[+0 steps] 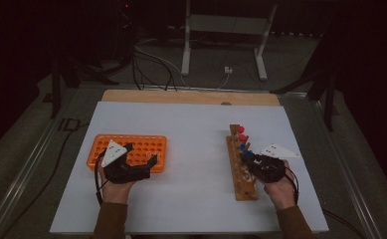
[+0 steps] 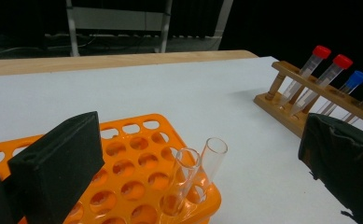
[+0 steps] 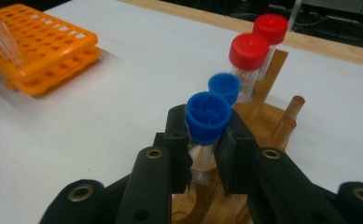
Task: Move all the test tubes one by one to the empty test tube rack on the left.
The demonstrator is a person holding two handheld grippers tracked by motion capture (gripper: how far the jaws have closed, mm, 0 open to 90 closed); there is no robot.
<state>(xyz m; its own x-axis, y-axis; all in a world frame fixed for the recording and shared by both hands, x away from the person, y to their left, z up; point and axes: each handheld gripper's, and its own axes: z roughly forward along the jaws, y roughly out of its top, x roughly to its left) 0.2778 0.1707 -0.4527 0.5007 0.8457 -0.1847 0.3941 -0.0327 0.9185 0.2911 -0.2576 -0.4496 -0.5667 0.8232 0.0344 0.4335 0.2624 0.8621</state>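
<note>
A wooden rack (image 1: 241, 185) on the right of the white table holds two red-capped tubes (image 3: 249, 51) and two blue-capped tubes. My right gripper (image 3: 205, 147) is shut on the nearer blue-capped tube (image 3: 208, 115), just under its cap, and the tube still stands in the wooden rack (image 3: 268, 116). The other blue-capped tube (image 3: 224, 87) stands just behind it. My left gripper (image 1: 142, 153) hangs open over the near right corner of an orange rack (image 1: 131, 144). Two clear uncapped glass tubes (image 2: 212, 158) lean in that corner of the orange rack (image 2: 137, 182), between the wide-apart jaws and untouched.
The white table top (image 1: 191, 129) lies on a wooden board whose far edge (image 1: 191, 96) shows behind it. Beyond the table are floor cables and a white metal stand (image 1: 226, 30). A wide stretch of bare table separates the two racks.
</note>
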